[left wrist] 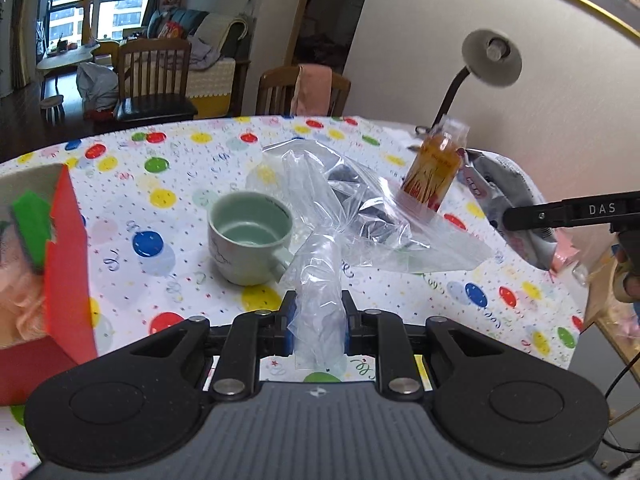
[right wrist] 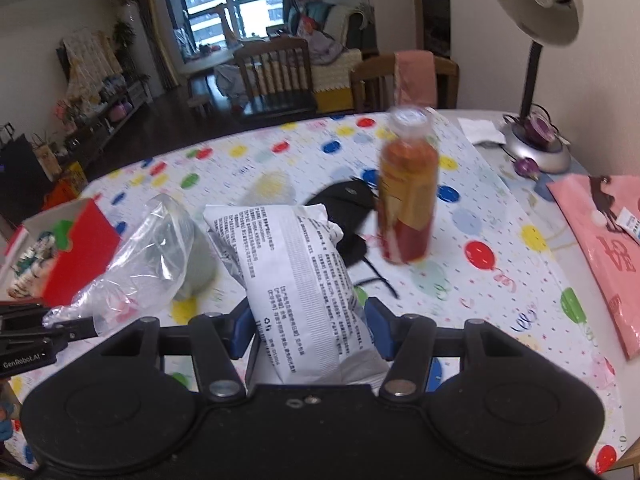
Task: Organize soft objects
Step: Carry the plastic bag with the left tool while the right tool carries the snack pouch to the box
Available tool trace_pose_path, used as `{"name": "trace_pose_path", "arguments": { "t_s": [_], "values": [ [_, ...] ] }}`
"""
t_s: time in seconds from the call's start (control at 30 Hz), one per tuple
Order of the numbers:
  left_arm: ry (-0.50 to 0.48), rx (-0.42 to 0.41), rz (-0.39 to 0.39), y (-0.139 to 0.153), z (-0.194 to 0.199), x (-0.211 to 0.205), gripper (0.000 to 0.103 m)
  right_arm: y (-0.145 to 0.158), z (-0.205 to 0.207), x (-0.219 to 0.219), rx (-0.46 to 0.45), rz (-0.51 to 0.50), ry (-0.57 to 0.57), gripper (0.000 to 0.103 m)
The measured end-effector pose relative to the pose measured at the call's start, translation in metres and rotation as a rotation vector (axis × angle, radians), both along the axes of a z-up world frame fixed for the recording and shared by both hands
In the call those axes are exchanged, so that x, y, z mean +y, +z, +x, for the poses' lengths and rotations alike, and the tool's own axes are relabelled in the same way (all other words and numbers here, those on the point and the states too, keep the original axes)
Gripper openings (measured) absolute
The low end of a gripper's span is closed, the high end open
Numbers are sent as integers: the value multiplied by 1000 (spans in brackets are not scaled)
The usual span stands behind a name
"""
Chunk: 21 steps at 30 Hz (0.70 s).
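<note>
My left gripper (left wrist: 318,314) is shut on the bunched edge of a clear plastic zip bag (left wrist: 360,216) that spreads over the table; something dark lies inside it. My right gripper (right wrist: 306,326) is shut on a white soft packet with printed text (right wrist: 296,276), held above the table. That packet also shows at the right of the left wrist view (left wrist: 508,204), beside the bag's opening. The bag also shows in the right wrist view (right wrist: 152,256). A black soft item with a cord (right wrist: 352,216) lies on the tablecloth beyond the packet.
A pale green mug (left wrist: 248,236) stands left of the bag. An orange drink bottle (left wrist: 436,168) stands on the bag's far edge. A red box (left wrist: 64,264) with soft items stands at the left. A desk lamp (right wrist: 536,40) and a pink bag (right wrist: 600,248) are at the right.
</note>
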<state>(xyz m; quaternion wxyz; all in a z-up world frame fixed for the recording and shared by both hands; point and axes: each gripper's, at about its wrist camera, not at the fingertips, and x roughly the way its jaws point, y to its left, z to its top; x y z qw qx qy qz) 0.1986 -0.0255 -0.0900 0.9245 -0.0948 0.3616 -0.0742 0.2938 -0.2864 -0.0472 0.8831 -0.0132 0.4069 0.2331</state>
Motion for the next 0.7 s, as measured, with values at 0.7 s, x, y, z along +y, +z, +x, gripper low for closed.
{"name": "trace_pose_path", "arguments": {
  "t_s": [0.7],
  "values": [
    [181, -54, 20, 53, -56, 116, 20, 52, -39, 165, -88, 34, 252, 57]
  ]
}}
